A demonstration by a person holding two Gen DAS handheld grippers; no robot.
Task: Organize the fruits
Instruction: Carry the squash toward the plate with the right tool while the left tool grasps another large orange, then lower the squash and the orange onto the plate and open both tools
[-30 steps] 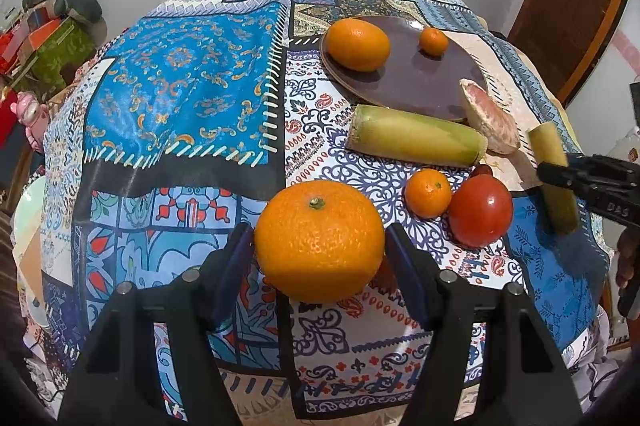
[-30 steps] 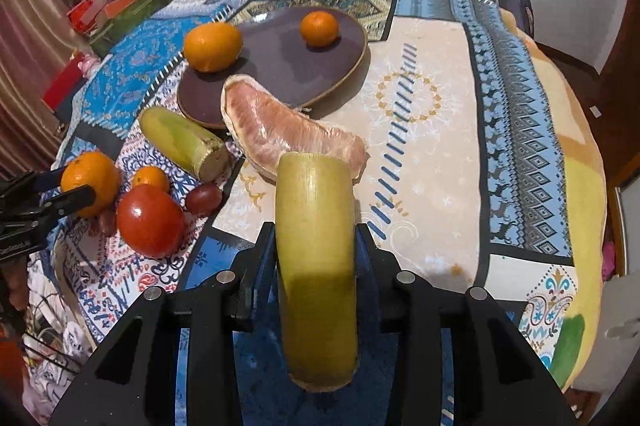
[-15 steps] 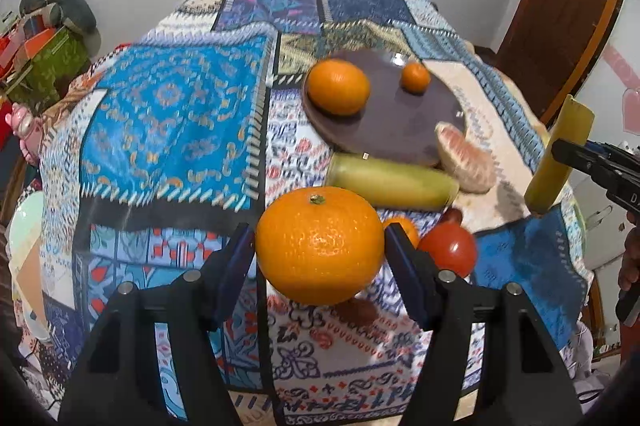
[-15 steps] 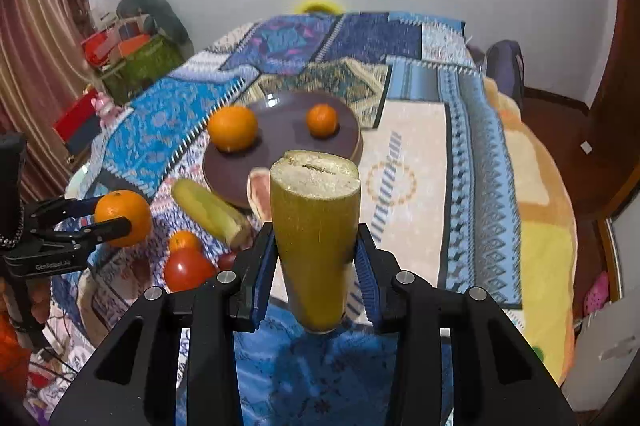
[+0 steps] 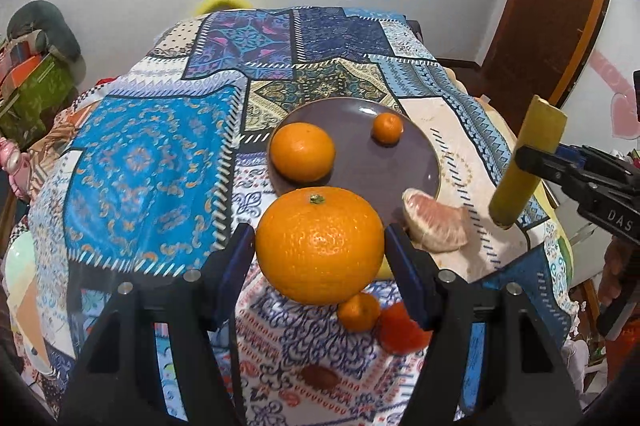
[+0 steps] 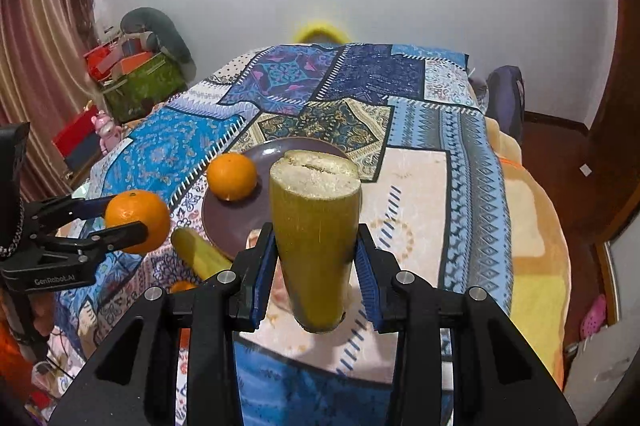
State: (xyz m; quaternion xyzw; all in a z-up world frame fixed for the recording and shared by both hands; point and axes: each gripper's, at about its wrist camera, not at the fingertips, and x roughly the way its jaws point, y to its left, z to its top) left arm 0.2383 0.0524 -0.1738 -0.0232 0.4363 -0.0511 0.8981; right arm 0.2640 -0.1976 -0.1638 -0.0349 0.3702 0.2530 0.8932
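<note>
My left gripper (image 5: 320,246) is shut on a large orange (image 5: 319,245) and holds it above the table's near edge; it also shows in the right wrist view (image 6: 138,222). My right gripper (image 6: 316,258) is shut on a yellow-green sugarcane piece (image 6: 315,226), held upright above the table; the piece shows at the right of the left wrist view (image 5: 528,155). A brown plate (image 5: 412,161) holds an orange (image 5: 302,151) and a small mandarin (image 5: 387,128).
On the patterned cloth near the plate lie a pomelo segment (image 5: 436,226), a second sugarcane piece (image 6: 200,254), a small mandarin (image 5: 359,312), a tomato (image 5: 402,330) and a brown date (image 5: 319,377). Boxes and toys (image 6: 136,81) sit at the left.
Both grippers have risen with their fruit. The sugarcane piece went from lying on the cloth to standing upright in the air. The orange is lifted higher, nearer the plate.
</note>
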